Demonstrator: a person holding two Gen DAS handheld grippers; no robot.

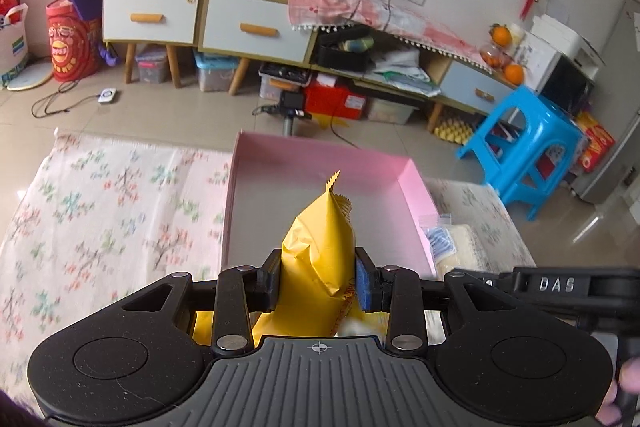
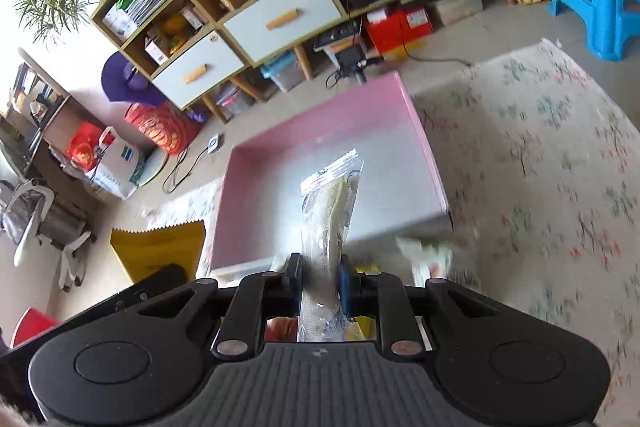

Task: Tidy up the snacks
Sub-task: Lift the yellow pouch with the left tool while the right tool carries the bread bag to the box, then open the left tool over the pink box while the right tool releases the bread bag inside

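Note:
My left gripper [image 1: 318,281] is shut on a yellow snack packet [image 1: 320,239] and holds it upright above the near edge of a pink open box [image 1: 320,163]. My right gripper [image 2: 320,281] is shut on a clear-wrapped pale snack packet [image 2: 330,207], held upright over the near wall of the same pink box [image 2: 332,131], whose inside looks bare. The yellow packet [image 2: 160,247] and the left gripper's body show at the left of the right wrist view. The right gripper's body [image 1: 560,285] shows at the right of the left wrist view.
The box sits on a floral cloth [image 1: 100,211]. More clear-wrapped snacks [image 1: 448,243] lie to the right of the box, and a blurred white-green packet [image 2: 428,255] lies near its corner. A blue stool [image 1: 528,147] and cabinets [image 1: 240,23] stand beyond on the floor.

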